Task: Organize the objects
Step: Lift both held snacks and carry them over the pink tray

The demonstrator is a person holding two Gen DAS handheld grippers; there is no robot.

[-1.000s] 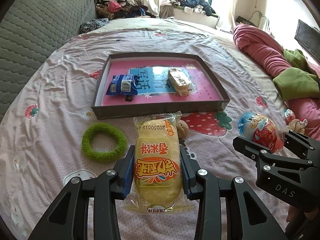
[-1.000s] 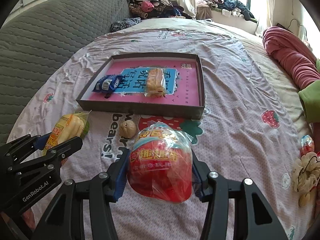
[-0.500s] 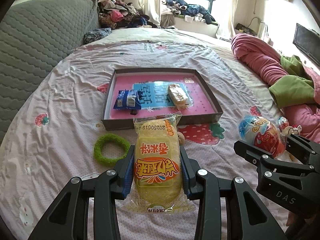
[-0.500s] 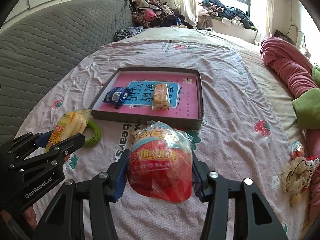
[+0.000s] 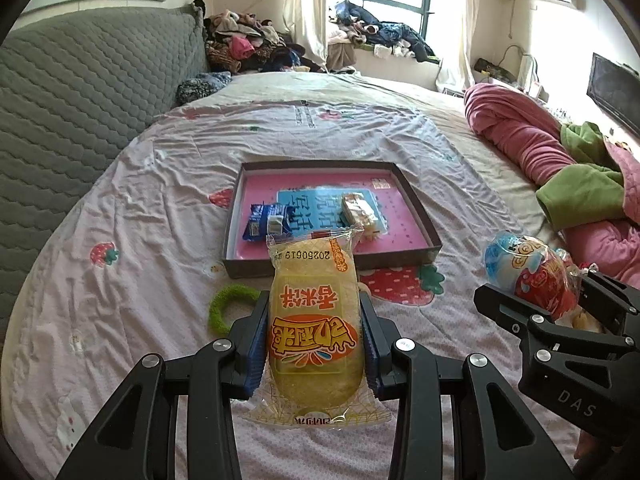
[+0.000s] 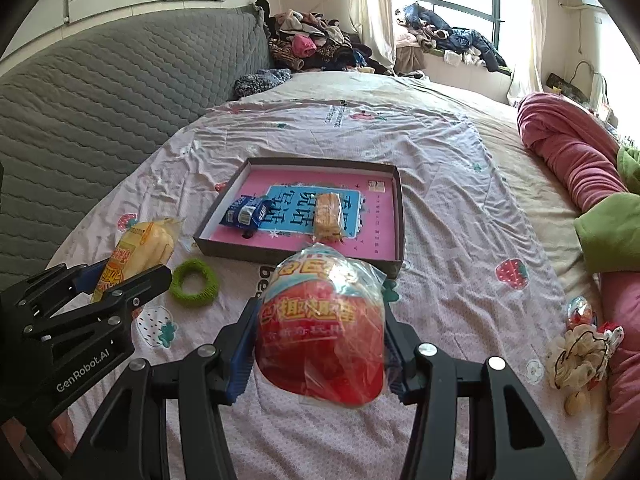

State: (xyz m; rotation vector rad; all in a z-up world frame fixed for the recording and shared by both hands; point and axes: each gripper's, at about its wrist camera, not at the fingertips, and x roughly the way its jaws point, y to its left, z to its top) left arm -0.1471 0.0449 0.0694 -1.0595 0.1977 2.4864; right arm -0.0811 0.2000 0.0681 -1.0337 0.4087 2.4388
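Observation:
My left gripper (image 5: 314, 322) is shut on a yellow wrapped snack cake (image 5: 314, 320), held above the bed; the same cake (image 6: 140, 252) shows at the left of the right wrist view. My right gripper (image 6: 320, 340) is shut on a red and blue egg-shaped toy in clear wrap (image 6: 322, 328), which the left wrist view shows as the wrapped egg toy (image 5: 528, 272) at the right. Ahead lies a shallow dark tray with a pink floor (image 5: 400, 216), its near wall (image 6: 280, 256) facing me. It holds a blue snack packet (image 5: 266, 222) and a tan wafer pack (image 5: 358, 210).
A green fuzzy ring (image 6: 194, 282) lies on the strawberry-print sheet in front of the tray. A small wrapped egg (image 6: 580, 312) and a cream scrunchie (image 6: 576, 352) lie at the right beside pink bedding (image 6: 568, 148). A grey quilted headboard (image 5: 80, 92) runs along the left.
Both grippers have risen with their loads still gripped. The tray, the green ring and the bed look smaller and lower in view, and more of the room shows.

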